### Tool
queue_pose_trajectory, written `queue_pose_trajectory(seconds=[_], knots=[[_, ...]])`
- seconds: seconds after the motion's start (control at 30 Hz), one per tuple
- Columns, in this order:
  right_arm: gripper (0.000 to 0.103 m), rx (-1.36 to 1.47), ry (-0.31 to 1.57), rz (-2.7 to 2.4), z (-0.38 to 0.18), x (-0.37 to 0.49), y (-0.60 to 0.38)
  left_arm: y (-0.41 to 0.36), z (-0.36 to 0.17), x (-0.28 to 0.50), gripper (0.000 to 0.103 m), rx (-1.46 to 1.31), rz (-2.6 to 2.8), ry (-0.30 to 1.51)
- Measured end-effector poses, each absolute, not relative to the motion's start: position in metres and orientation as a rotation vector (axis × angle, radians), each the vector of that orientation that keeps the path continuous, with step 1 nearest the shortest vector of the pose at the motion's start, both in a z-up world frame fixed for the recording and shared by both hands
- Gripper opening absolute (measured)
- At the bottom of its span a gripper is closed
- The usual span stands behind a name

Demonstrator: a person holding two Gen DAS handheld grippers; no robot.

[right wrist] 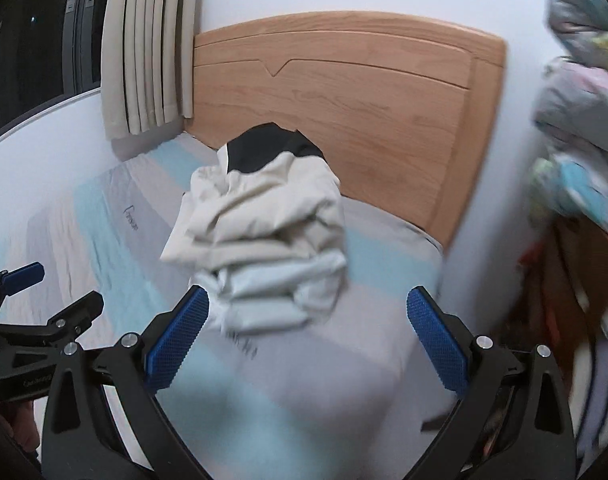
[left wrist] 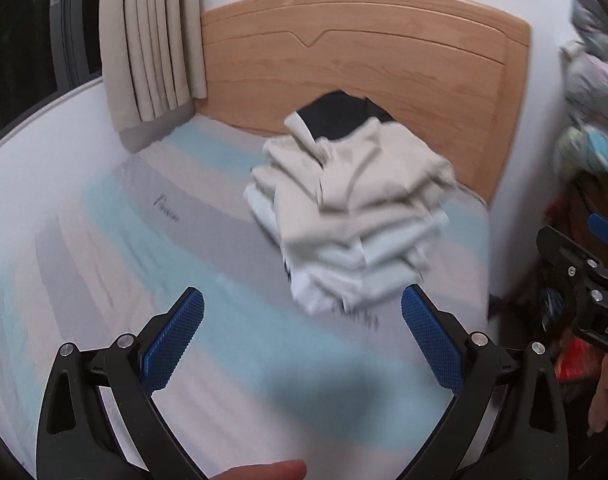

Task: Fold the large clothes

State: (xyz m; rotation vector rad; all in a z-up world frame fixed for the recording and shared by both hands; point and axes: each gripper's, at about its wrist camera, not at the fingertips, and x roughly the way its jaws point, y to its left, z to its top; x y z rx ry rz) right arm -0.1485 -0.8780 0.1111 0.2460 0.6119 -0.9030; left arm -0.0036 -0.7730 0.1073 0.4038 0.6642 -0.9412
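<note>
Both jaws spread wide, nothing between the pads. Left hand-held gripper [left wrist: 302, 336] low in the left wrist view, blue pads apart over the bed [left wrist: 104, 280]; right hand-held gripper [right wrist: 307, 336] the same in the right wrist view, its left pad overlapping the lower edge of the pile in the picture, contact not certain. Neither pinching cloth.

Pile of clothes [left wrist: 351, 216] at centre of frame, heaped on the striped mattress just below the wooden headboard [left wrist: 363, 60]: cream and pale layers roughly stacked, a black garment [left wrist: 339, 116] at the top of the heap against the headboard. Curtain [left wrist: 152, 48] at upper left, a second jumble of patterned fabric [right wrist: 579, 120] along the right edge.

Likely trouble from here: a grab into the heap catching several layers at once and dragging the whole stack over, since the layers lie loose and overlapping. Pile close to the bed's right edge, so a sideways pull could tip pieces off onto the floor. Strong blur in both views, so edges of single garments hard to pick out, and a pinch on the wrong fold probable.

Writing: a dark cursive word on the mattress at left of the pile, unreadable; more dark lettering just below the pile, blurred. Pale letters on the other gripper's body in each view, only fragments legible.
</note>
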Motion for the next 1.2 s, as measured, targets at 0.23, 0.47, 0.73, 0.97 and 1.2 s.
queue_pose_trajectory(seconds=[0.23, 0.47, 0.73, 0.97, 1.2], knots=[[0.096, 0.275, 0.643, -0.919, 0.092, -0.198, -0.792, -0.691, 0.109, -0.056, 0.097, 0.412, -0.980, 0.639], [0.096, 0.292, 0.637, -0.913, 0.064, -0.237, -0.769, -0.665, 0.082, -0.086, 0.097, 0.388, -0.946, 0.642], [0.096, 0.291, 0.636, -0.910, 0.051, -0.259, -0.769, -0.663, 0.067, -0.108, 0.097, 0.388, -0.915, 0.624], [0.096, 0.293, 0.643, -0.902, 0.049, -0.261, -0.769, -0.667, 0.058, -0.112, 0.097, 0.411, -0.896, 0.635], [0.096, 0.298, 0.651, -0.907, 0.045, -0.263, -0.766, -0.667, 0.057, -0.108, 0.097, 0.404, -0.882, 0.624]])
